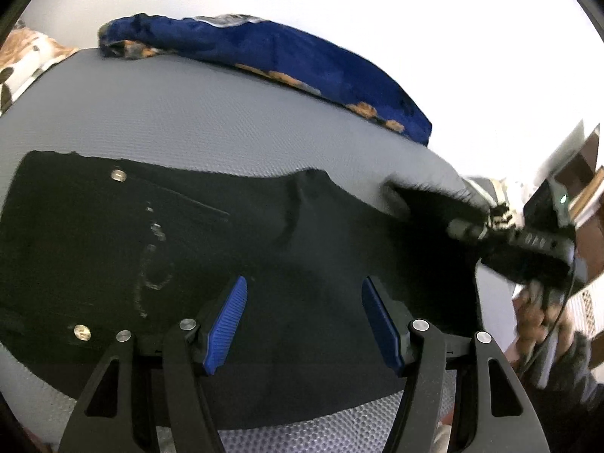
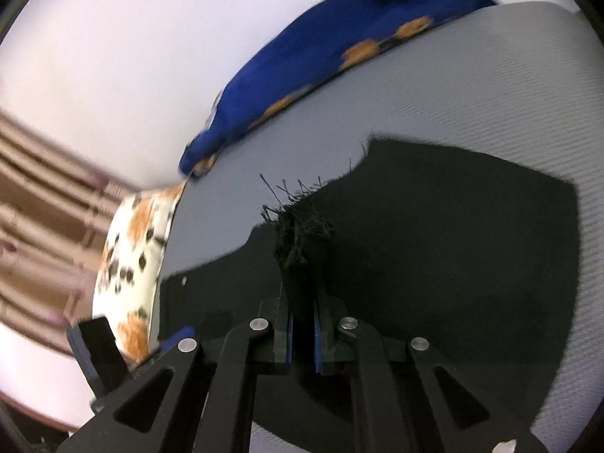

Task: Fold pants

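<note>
Two claws are on my screens, and they stand differently. My right claw point(image 2: 302, 334) is clamped tight on a bunched, frayed end of the black pants point(image 2: 434, 245), with loose threads sticking up just past its blue pads. From the left wrist camera I see that same right claw point(image 1: 468, 226) at the far right of the cloth, gripping the fringed hem, with the right hand point(image 1: 543, 317) on its handle. My left claw point(image 1: 304, 324) has its blue fingers point(image 1: 226, 324) spread wide apart over the middle of the pants point(image 1: 188, 241), gripping nothing; I cannot tell whether the tips touch the fabric. The pants lie mostly flat across the grey textured surface point(image 1: 188, 113), waist end to the left, where metal buttons point(image 1: 118, 174) show. Along the far edge of the surface lies a blue blanket with orange patches point(image 1: 287, 56). A white cushion with orange and dark spots point(image 2: 132, 256) sits at the surface's end.
</note>
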A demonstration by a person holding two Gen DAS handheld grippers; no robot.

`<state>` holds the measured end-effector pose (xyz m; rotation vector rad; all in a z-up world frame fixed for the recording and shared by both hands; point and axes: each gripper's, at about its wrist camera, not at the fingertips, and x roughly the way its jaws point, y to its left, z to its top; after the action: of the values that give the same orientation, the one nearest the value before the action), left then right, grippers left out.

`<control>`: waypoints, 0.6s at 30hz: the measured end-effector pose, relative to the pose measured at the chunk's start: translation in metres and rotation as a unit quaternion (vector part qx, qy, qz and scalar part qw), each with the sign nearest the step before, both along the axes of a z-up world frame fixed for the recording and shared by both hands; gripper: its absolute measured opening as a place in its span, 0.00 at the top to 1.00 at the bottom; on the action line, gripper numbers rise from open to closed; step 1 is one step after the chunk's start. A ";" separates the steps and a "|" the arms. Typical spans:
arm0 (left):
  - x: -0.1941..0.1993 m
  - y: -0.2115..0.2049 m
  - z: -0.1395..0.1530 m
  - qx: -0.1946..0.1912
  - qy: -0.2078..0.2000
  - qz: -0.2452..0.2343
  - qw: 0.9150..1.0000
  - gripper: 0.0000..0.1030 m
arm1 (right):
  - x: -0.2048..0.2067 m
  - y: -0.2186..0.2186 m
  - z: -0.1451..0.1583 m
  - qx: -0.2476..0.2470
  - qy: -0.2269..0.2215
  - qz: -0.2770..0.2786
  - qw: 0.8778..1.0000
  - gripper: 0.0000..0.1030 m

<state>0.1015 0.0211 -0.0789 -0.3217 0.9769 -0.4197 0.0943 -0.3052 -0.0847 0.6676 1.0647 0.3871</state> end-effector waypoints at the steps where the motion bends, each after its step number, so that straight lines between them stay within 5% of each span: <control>1: 0.000 0.005 0.002 -0.001 -0.003 0.008 1.000 0.38 | 0.001 0.012 -0.004 0.002 0.003 0.015 1.000 0.92; 18: 0.005 0.029 -0.002 -0.056 0.038 0.009 0.998 0.38 | -0.037 0.104 -0.039 -0.063 0.026 0.171 0.983 0.91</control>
<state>0.1064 0.0503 -0.0813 -0.4495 1.0266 -0.4492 0.0569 -0.2009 -0.1234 0.3821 1.2476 0.5965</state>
